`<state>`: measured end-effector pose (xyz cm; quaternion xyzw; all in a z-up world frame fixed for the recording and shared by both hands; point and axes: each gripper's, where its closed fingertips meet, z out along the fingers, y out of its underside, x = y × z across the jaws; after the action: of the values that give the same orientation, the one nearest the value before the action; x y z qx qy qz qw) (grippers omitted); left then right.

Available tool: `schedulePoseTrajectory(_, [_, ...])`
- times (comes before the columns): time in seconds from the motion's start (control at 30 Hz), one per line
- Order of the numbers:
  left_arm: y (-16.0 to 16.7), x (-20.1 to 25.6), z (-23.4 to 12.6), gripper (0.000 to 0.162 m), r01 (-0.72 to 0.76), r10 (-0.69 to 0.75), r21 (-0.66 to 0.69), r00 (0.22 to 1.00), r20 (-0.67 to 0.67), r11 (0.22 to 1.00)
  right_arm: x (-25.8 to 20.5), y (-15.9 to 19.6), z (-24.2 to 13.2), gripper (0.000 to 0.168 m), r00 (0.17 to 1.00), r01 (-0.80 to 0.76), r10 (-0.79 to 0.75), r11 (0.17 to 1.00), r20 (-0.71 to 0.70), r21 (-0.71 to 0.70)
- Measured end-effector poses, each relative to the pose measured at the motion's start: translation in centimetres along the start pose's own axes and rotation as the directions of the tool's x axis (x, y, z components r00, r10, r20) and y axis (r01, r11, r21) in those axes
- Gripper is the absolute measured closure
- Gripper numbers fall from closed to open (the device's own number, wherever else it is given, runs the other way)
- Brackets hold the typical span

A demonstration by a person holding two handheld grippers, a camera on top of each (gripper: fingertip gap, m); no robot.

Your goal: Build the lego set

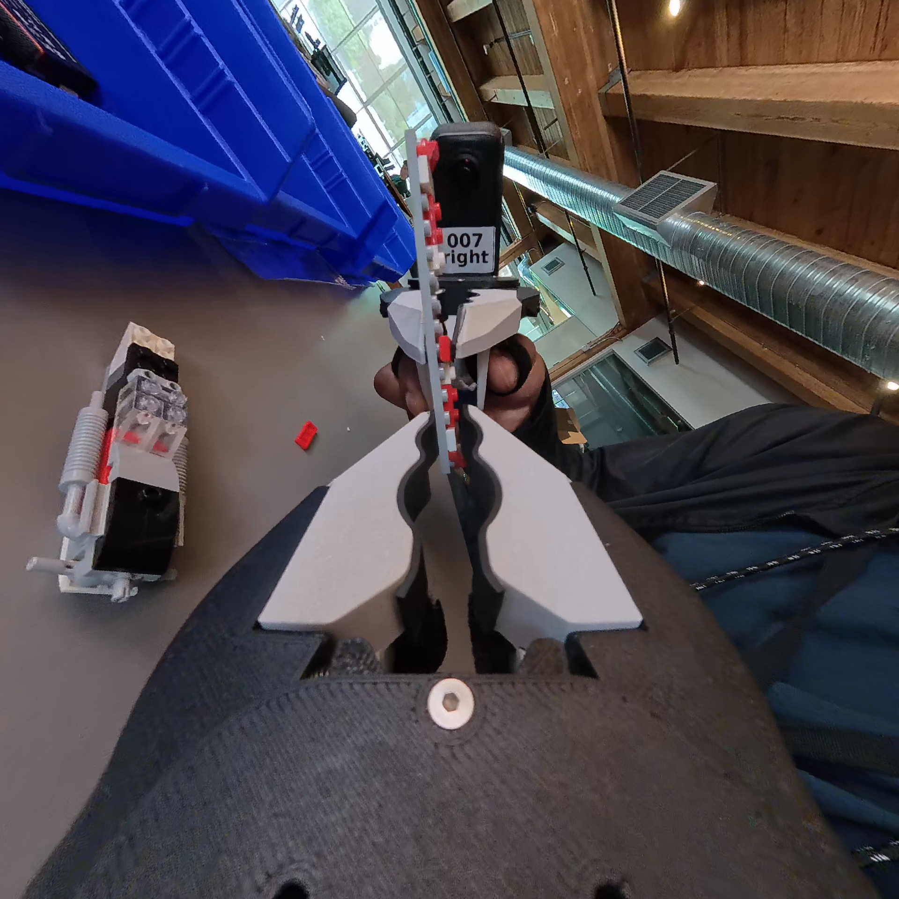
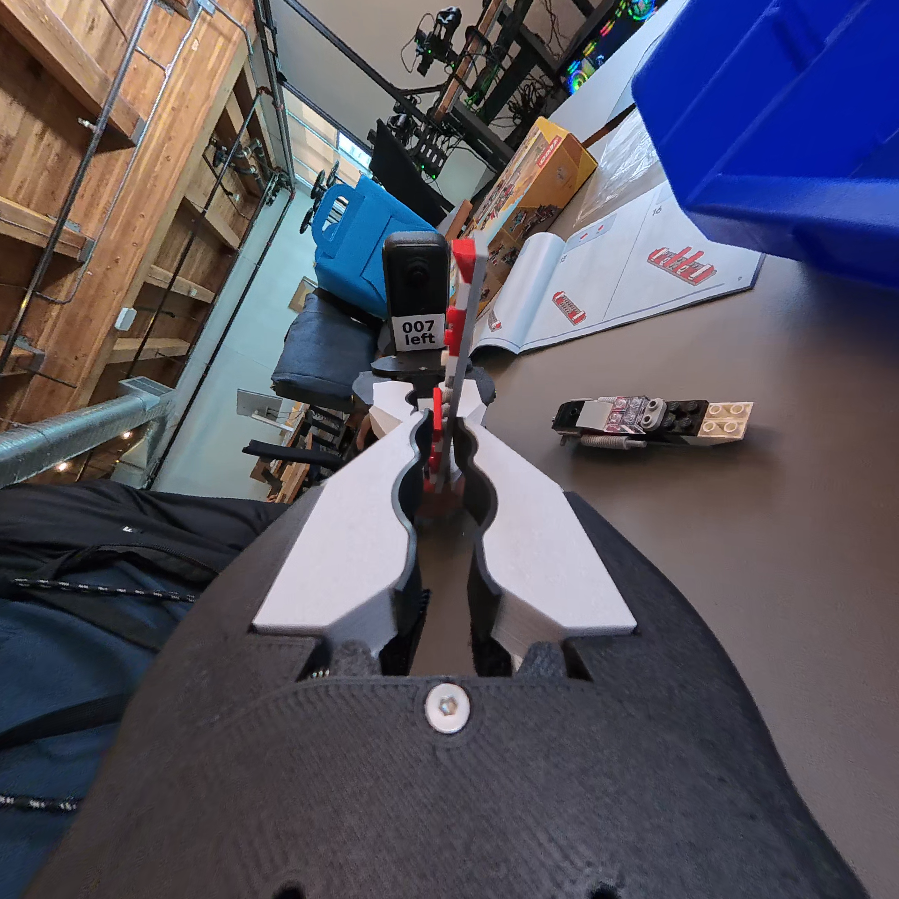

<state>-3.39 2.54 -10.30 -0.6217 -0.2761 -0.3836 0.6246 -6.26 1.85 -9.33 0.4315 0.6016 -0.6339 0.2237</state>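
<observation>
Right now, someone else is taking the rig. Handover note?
Left gripper: shut on the near end of the long grey plate with red and white bricks.
Right gripper: shut on the same plate, from the opposite end; plate held edge-on above the table.
Black, white and clear brick sub-assembly lies on the dark table; loose small red piece beside it.
Open instruction booklet near the blue bin.
Left: finish the plate, join the parts.

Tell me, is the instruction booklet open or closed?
Open: the instruction booklet lies spread flat on the table, two pages showing.
</observation>
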Motion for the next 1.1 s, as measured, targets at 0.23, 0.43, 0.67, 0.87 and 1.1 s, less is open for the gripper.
schedulePoseTrajectory(0.23, [0.1, 0.0, 0.0, 0.154, -0.009, 0.009, -0.008, 1.0, 0.003, 1.0, 0.0, 0.0, 0.0, 0.161, 1.0, -0.011, 0.011, 1.0, -0.007, 0.012])
schedulePoseTrajectory(0.43, [0.2, 0.3, 0.1, 0.154, -0.027, 0.026, -0.018, 1.0, -0.007, 0.999, -0.4, 0.1, -0.1, 0.161, 1.0, 0.008, -0.008, 1.0, 0.001, 0.014])
schedulePoseTrajectory(0.67, [-0.1, 0.9, -0.1, 0.152, -0.045, 0.044, -0.002, 0.999, -0.032, 0.999, -1.3, -0.1, -0.2, 0.161, 0.986, 0.162, -0.161, 0.987, -0.048, 0.015])
schedulePoseTrajectory(0.87, [-1.1, 1.3, -0.6, 0.141, -0.065, 0.067, 0.051, 0.997, -0.042, 0.997, -2.5, -0.2, 0.0, 0.161, 0.94, 0.324, -0.326, 0.945, -0.1, -0.038])
schedulePoseTrajectory(1.1, [-2.3, 2.8, -1.5, 0.131, -0.129, 0.139, 0.119, 0.987, -0.084, 0.985, -3.6, 0.0, 0.2, 0.161, 0.907, 0.406, -0.411, 0.911, -0.09, -0.072])
